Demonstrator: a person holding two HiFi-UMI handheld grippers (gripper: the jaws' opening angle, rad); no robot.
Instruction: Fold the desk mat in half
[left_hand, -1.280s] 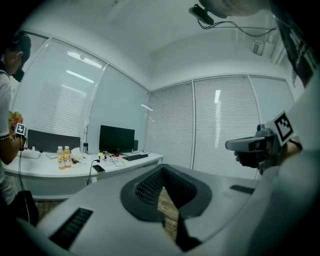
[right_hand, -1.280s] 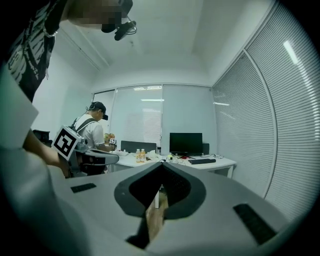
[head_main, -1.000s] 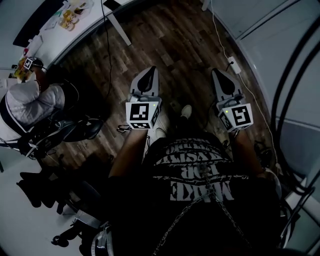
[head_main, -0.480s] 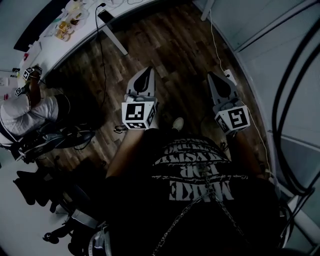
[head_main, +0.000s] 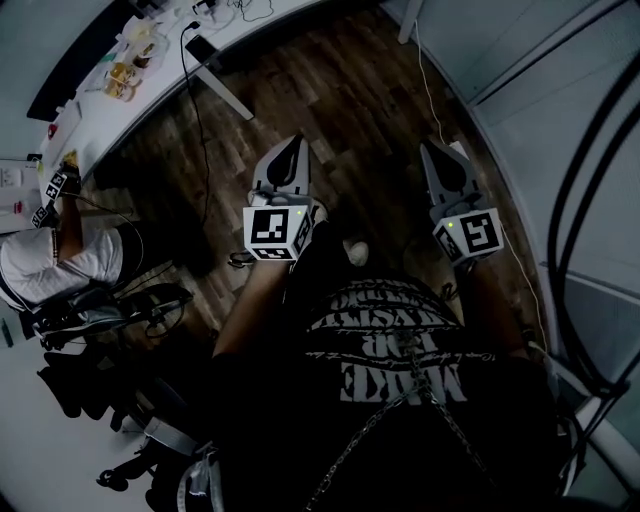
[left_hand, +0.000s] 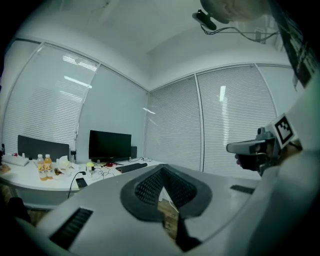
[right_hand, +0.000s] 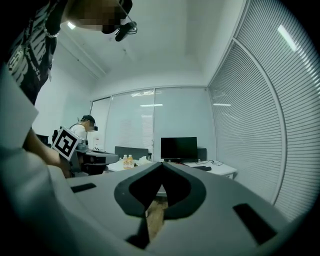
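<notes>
Currently, item by item:

- Left gripper (head_main: 290, 150): fingers clenched together with no hold on anything, pointing level over the wooden floor (head_main: 340, 90).
- Right gripper (head_main: 434, 158): fingers likewise pressed shut on themselves, level, well apart from the left one.
- Change since a second ago: both grippers have travelled forward across the floor, keeping the same spacing and the same closed fingers. More of the white desk (head_main: 95, 115) now shows at upper left. The seated person (head_main: 50, 260) has slid towards the left edge.
- On the desk, well ahead of the fingertips: a monitor (left_hand: 110, 146) and two bottles (left_hand: 43, 166).
- Desk mat: I cannot pick it out in any view, so its place relative to the fingers cannot be told.
</notes>
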